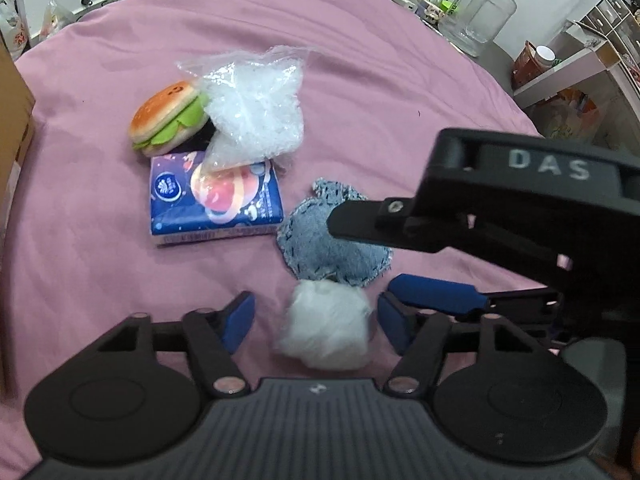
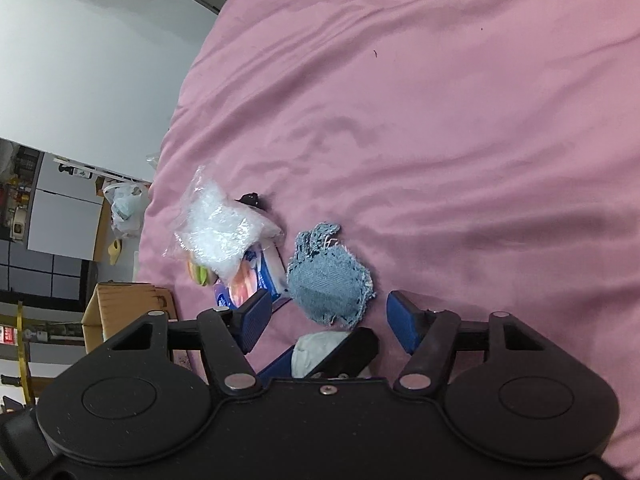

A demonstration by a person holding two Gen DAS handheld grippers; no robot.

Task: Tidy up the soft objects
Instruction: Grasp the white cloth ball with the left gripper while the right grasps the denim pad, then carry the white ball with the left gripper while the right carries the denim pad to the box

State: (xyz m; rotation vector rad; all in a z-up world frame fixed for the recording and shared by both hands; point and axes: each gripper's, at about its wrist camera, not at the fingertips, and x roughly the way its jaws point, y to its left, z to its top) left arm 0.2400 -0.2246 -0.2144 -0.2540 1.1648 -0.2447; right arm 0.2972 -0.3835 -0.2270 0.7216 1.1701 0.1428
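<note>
On the pink bedsheet (image 1: pixel 360 80) lie a burger plush (image 1: pixel 168 118), a clear bag of white filling (image 1: pixel 256 116), a blue tissue pack (image 1: pixel 216 200), a denim pouch (image 1: pixel 328 244) and a white fluffy ball (image 1: pixel 326 328). My left gripper (image 1: pixel 316 320) is open, with the fluffy ball between its fingers, untouched by the pads. My right gripper (image 2: pixel 328 320) is open just short of the denim pouch (image 2: pixel 328 284); its black body reaches in from the right in the left wrist view. The bag (image 2: pixel 216 228) and tissue pack (image 2: pixel 256 280) lie to its left.
A cardboard box (image 2: pixel 128 312) stands beside the bed. A desk with a large clear jar (image 1: pixel 480 4), small drawers (image 1: pixel 608 12) and shelves (image 1: pixel 568 72) is at the far right. A small black object (image 2: pixel 250 199) lies behind the bag.
</note>
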